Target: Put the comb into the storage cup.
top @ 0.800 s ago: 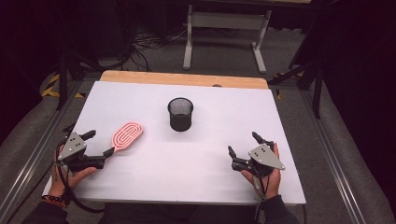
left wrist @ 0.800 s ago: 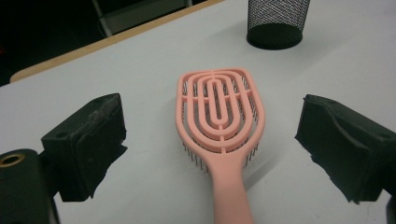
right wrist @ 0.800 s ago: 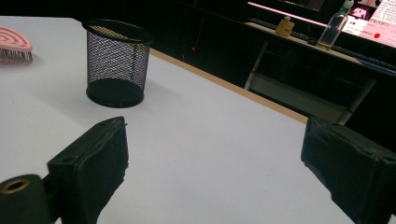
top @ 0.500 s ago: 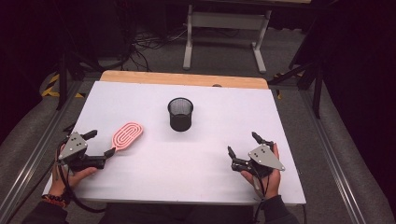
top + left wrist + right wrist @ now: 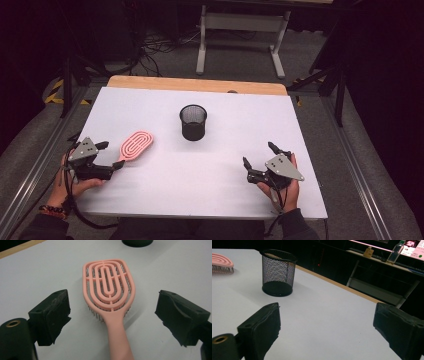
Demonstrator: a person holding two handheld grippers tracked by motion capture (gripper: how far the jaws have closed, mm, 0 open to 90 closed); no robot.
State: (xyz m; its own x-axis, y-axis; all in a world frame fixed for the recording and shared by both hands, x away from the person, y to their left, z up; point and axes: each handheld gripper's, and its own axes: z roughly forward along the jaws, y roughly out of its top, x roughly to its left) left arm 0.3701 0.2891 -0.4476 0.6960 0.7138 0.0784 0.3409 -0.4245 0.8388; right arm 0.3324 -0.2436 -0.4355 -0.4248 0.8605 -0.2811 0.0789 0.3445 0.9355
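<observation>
At the near left edge of the table [image 5: 210, 200], the left gripper [image 5: 111, 155] rests low in the person's left hand [image 5: 75, 185], jaws spread wide. In the left gripper view the handle of the pink hairbrush [image 5: 110, 297] runs in between the two black pads, but both pads stand well clear of it and nothing is gripped. At the near right, the right gripper [image 5: 260, 155] sits in the right hand [image 5: 285, 187], its jaws just as wide apart and with only bare table between them.

The hairbrush [image 5: 135, 145] lies flat on the left part of the table, bristles down. Its long axis runs from the handle, which points back toward the left gripper, to the oval head, which points away and a little toward the middle of the table.

Farther on, near the table's centre, a black mesh cup [image 5: 193, 121] stands upright, well apart from the brush and both grippers. Nothing lies between the left gripper and the brush. Beyond the table's wooden far edge [image 5: 195, 84] stands a grey metal frame [image 5: 240, 30] on the floor.
</observation>
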